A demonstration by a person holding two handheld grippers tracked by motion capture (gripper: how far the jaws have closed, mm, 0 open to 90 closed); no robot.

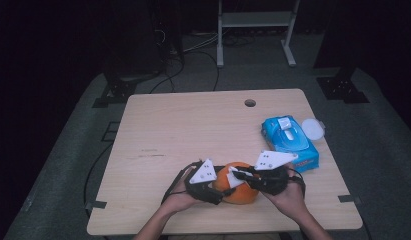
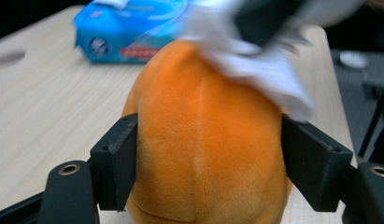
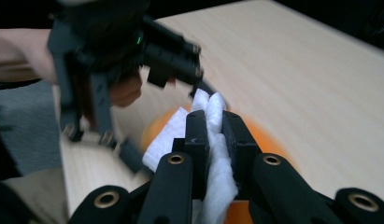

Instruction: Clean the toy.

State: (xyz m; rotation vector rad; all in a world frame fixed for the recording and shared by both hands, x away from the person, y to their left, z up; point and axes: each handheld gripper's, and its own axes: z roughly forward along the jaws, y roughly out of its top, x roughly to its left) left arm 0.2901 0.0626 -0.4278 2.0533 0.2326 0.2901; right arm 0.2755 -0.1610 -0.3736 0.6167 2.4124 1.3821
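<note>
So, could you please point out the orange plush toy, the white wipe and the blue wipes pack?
orange plush toy (image 2: 203, 140): left gripper view, front of its body.
white wipe (image 3: 216, 163): right gripper view, fold between the jaws.
blue wipes pack (image 1: 291, 141): high view, top face.

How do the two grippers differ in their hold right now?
The left gripper has its jaws spread wide, clamping the flanks of the orange plush toy; the right gripper has its jaws nearly together, pinching a thin white wipe. The left grips the toy from the side, while the right presses the wipe onto the toy's top. Both are shut on something and meet at the toy.
</note>
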